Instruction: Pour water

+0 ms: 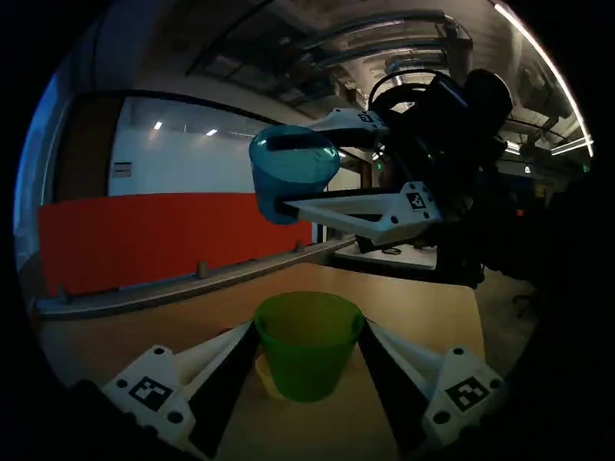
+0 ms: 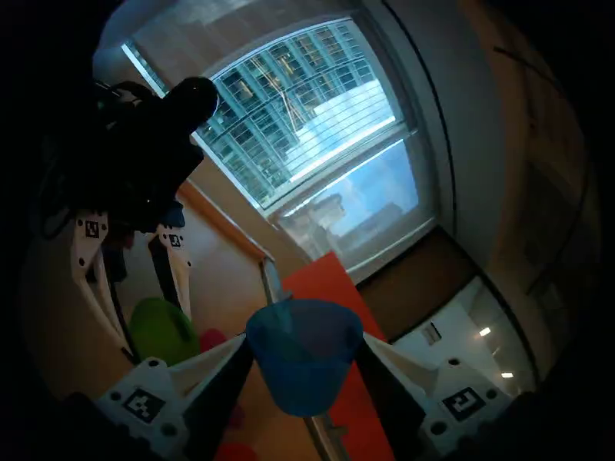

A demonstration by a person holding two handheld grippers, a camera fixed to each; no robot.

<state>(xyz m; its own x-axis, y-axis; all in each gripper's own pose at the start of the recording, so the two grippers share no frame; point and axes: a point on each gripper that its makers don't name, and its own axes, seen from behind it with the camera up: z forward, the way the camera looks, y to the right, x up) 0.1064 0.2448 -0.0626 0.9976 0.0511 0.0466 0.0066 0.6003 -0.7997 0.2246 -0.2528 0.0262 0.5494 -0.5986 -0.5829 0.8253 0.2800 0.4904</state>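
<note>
Left gripper view: the left claw (image 1: 307, 349) is closed to cup width, with both fingers pressed on the sides of the green cup (image 1: 309, 369). The cup sits upright between them, mouth up, low over the wooden table (image 1: 430, 307); contact with the table cannot be told. A pale yellow object (image 1: 265, 376) shows at the cup's lower edge, just inside the left finger, and cannot be identified. Ahead of and above the left claw, the right claw (image 1: 278, 175) clamps the blue cup (image 1: 296, 165) from two sides. That cup is in the air and slightly tilted, clear of the green cup's rim. Its water level cannot be told. An orange wall panel (image 1: 154, 230) lies far ahead. Right gripper view: the blue cup is wedged between this claw's own fingers. The left claw and green cup are ahead and to the left, with a large window (image 2: 323, 131) beyond.
</note>
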